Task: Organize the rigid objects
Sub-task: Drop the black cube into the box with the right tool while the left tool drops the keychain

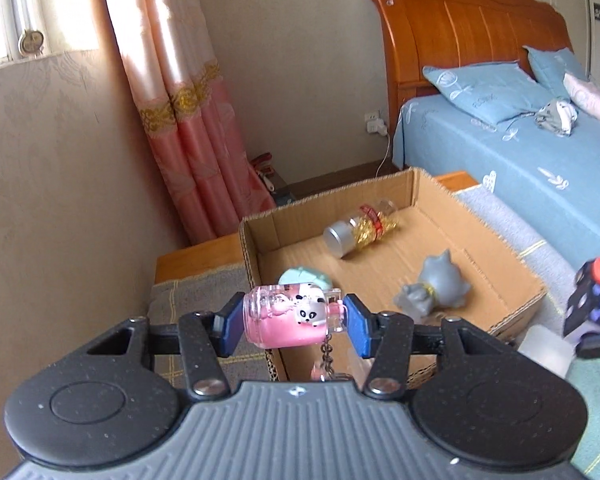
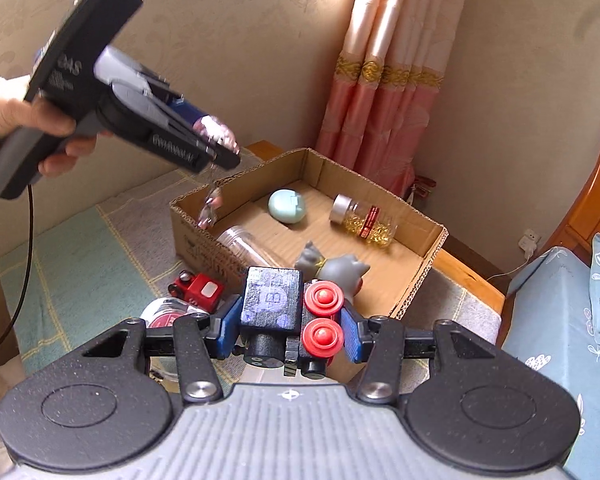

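My left gripper (image 1: pixel 294 320) is shut on a pink panda keychain (image 1: pixel 292 316), held above the near-left corner of the cardboard box (image 1: pixel 512 280); its chain hangs down. From the right wrist view the left gripper (image 2: pixel 220 148) hovers over the box (image 2: pixel 196 240). My right gripper (image 2: pixel 290 324) is shut on a black toy with red wheels (image 2: pixel 276 304), just in front of the box's near wall; it also shows in the left wrist view (image 1: pixel 592 300). In the box lie a grey cat figure (image 2: pixel 336 268), a teal egg-shaped case (image 2: pixel 286 206), a capsule bottle (image 2: pixel 364 220) and a clear jar (image 2: pixel 244 244).
A red toy car (image 2: pixel 196 288) and a round clear container with a red lid (image 2: pixel 168 312) lie on the patterned cloth (image 2: pixel 68 248) left of the box. A bed with blue bedding (image 1: pixel 520 152) stands to the right. A pink curtain (image 1: pixel 188 120) hangs behind.
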